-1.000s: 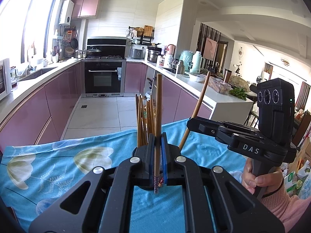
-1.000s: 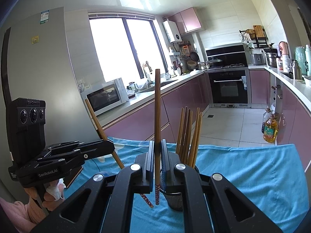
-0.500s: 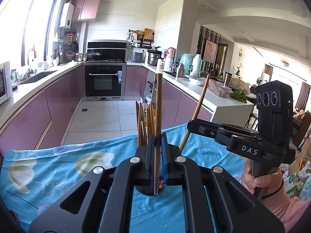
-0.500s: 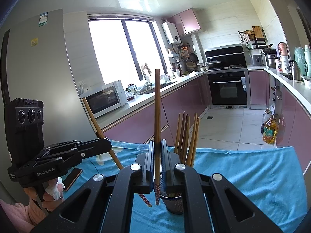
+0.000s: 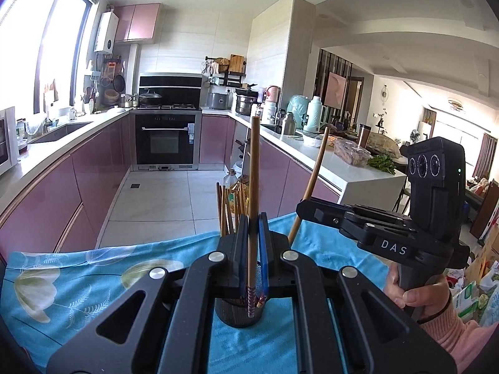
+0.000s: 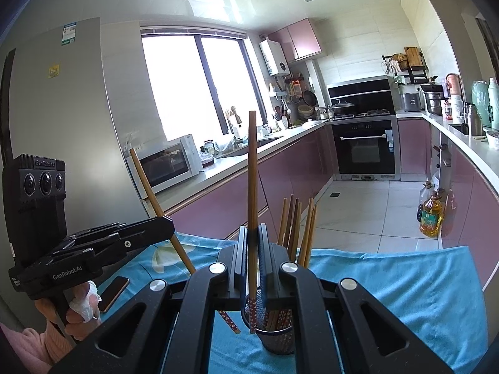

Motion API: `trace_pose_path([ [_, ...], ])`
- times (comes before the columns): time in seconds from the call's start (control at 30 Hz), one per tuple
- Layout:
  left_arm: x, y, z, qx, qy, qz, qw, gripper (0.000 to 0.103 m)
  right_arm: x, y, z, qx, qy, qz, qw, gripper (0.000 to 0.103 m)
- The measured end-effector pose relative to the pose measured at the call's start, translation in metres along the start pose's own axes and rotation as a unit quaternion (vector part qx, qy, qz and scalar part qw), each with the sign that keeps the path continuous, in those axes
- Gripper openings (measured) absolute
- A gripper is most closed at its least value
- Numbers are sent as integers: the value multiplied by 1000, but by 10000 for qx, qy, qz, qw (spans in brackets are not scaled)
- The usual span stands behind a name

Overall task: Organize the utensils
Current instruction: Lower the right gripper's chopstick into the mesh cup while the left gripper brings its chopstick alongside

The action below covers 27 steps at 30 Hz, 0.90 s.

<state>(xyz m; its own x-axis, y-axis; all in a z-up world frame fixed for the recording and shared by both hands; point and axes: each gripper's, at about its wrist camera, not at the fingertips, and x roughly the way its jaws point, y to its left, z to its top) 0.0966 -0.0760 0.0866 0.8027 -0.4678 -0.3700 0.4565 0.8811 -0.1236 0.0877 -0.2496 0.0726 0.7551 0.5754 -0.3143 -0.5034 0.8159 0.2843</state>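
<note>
Your left gripper (image 5: 252, 261) has its jaws clamped on an upright chopstick (image 5: 253, 205) whose patterned tip hangs over the dark mesh holder (image 5: 238, 313); your right gripper (image 6: 252, 265) clamps a second chopstick (image 6: 252, 205) the same way. The holder stands on the blue-clothed surface (image 6: 389, 283) with more chopsticks (image 6: 296, 227) inside. A phone (image 6: 113, 288) lies to the left.
</note>
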Motion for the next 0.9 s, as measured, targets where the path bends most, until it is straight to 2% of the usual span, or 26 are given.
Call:
trace_pose_path([
  [0.9, 5, -7, 13, -25, -55, 88, 9999, 7, 10, -3, 6, 33, -7, -94, 9999, 6],
])
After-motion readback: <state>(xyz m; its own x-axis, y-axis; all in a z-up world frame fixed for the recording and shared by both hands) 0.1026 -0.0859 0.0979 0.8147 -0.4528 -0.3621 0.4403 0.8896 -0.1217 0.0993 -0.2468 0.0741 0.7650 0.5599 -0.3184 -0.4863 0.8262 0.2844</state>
